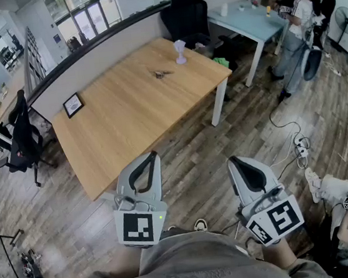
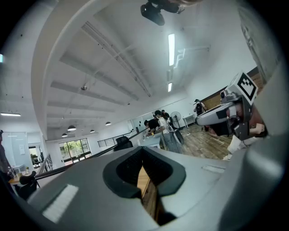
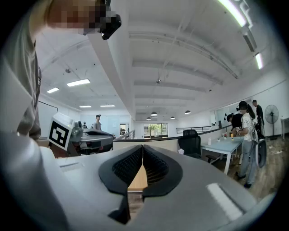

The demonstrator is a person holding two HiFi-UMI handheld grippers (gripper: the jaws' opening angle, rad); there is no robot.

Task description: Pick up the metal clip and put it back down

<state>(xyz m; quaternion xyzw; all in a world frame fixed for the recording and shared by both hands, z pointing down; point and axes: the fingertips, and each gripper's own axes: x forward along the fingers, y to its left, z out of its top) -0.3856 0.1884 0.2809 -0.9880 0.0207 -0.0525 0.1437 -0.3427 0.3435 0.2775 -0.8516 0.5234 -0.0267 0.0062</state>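
Two grippers are held low, close to the person's chest. The left gripper (image 1: 151, 156) and the right gripper (image 1: 233, 161) each have their jaws pressed together with nothing between them, and both point out over the wood floor (image 1: 194, 145). Beyond them stands the wooden table (image 1: 121, 119). The metal clip (image 1: 161, 74) lies on the table's far half, well apart from both grippers and near a small pale vase (image 1: 179, 51). A framed picture (image 1: 73, 105) sits by the table's left edge, and a black chair (image 1: 187, 14) stands behind the table.

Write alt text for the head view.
The left claw and right claw, both shut and empty, are held side by side over wood flooring, short of a wooden table where the metal clip lies near a pale vase.
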